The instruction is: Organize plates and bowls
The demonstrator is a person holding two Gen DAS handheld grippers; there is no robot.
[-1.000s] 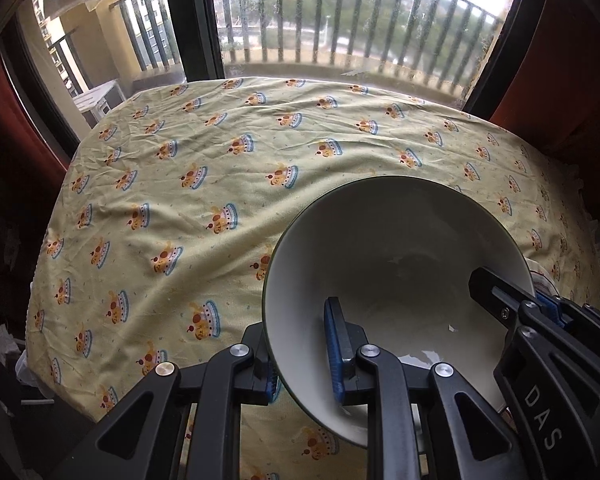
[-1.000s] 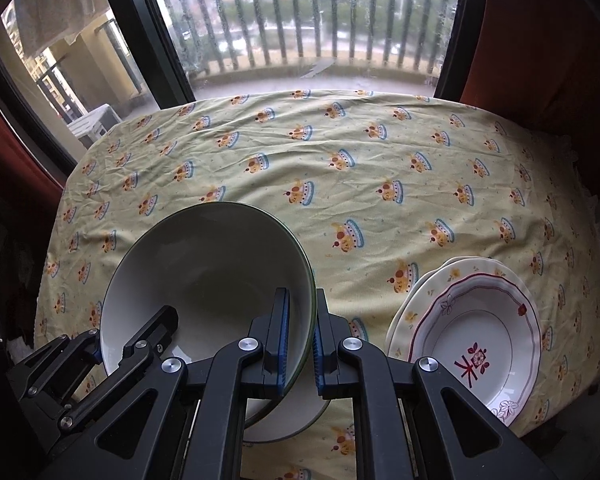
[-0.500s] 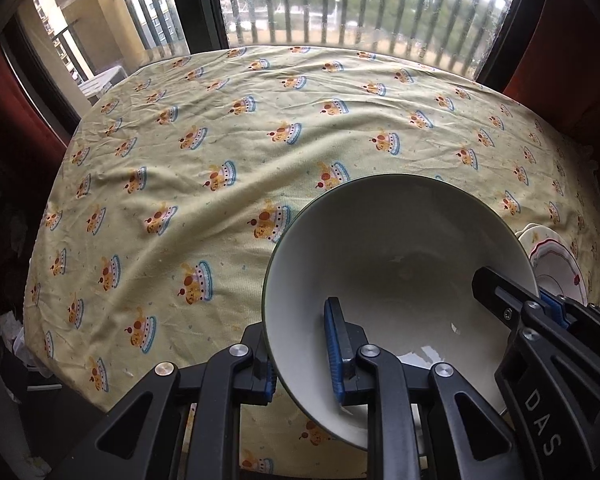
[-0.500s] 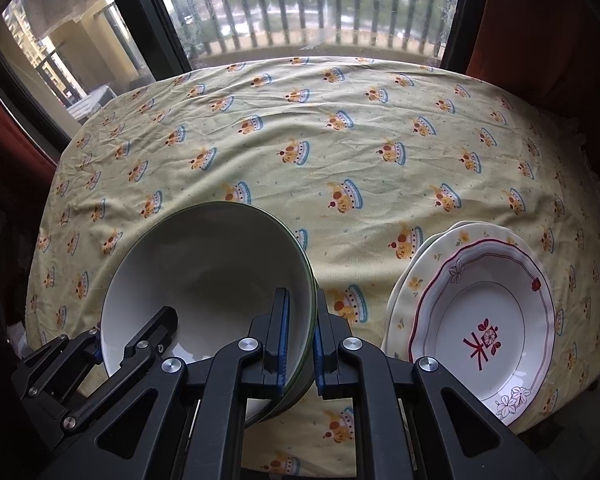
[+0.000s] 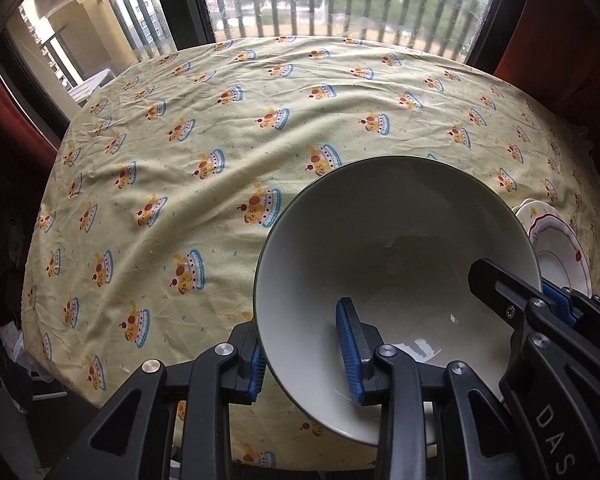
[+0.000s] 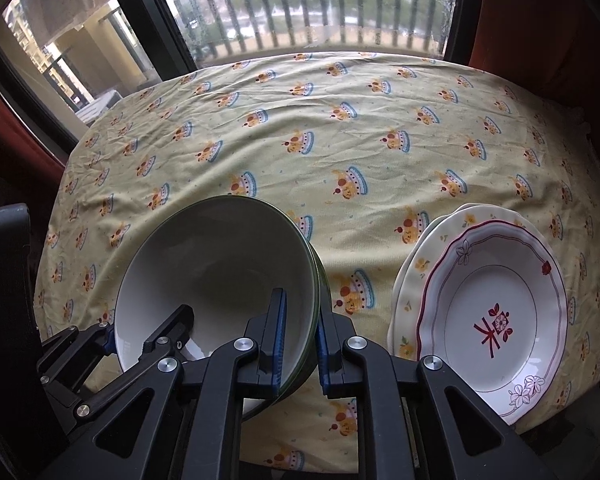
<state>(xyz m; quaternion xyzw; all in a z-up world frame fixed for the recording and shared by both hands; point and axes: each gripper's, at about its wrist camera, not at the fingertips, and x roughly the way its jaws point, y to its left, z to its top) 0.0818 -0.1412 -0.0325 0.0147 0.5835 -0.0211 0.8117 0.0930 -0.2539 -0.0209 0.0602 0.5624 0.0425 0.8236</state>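
Both grippers are made of black plastic bars joined with round silver screws. The left gripper [image 5: 306,354] has bright blue ridged pads [image 5: 346,350] on the inside of its fingers, and so does the right gripper [image 6: 300,338]. White letters "DAS" [image 5: 556,442] are printed on one black arm.
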